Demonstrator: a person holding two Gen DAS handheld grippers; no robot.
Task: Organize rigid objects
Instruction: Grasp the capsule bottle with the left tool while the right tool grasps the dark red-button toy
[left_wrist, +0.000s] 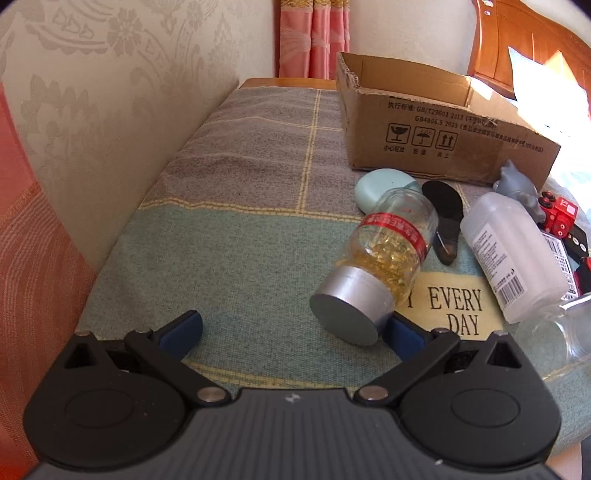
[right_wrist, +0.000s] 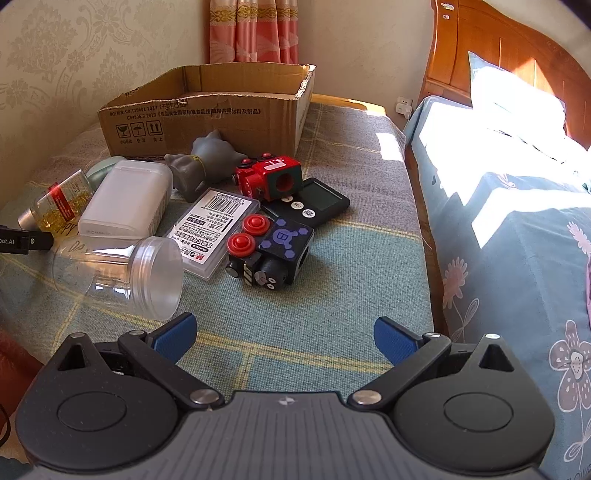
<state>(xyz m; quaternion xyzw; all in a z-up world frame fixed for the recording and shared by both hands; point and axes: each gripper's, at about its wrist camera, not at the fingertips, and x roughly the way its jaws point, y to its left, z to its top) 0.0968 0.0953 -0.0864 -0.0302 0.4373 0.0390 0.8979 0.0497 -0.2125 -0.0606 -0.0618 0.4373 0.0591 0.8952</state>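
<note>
The left gripper (left_wrist: 293, 330) has its jaws spread wide and holds nothing; its right pad sits just beside the silver cap of a capsule bottle (left_wrist: 384, 254) lying on its side. The right gripper (right_wrist: 286, 338) is likewise wide apart and empty, low over bare cloth, with a clear jar (right_wrist: 122, 275) lying just ahead to its left.

The capsule bottle looks like hard clear plastic, partly filled with yellow capsules, so probably light but with a load that shifts. Being round and smooth, it would likely roll or slip; squeezing across the labelled middle seems safer than the cap. The clear jar appears empty, very light and prone to rolling.

Beyond these lie a white bottle (right_wrist: 127, 195), a flat plastic case (right_wrist: 216, 230), a black toy block (right_wrist: 273, 254), a red toy block (right_wrist: 271, 177), a grey animal figure (right_wrist: 207, 158) and a black timer (right_wrist: 314, 203), crowded together, some touching. Behind them stands the open cardboard box (right_wrist: 207, 114), the likely destination.

Everything rests on a checked woven cloth (right_wrist: 332, 258), soft enough to damp rolling. A bed (right_wrist: 517, 240) stands on the right, patterned wallpaper and pink curtains behind.
</note>
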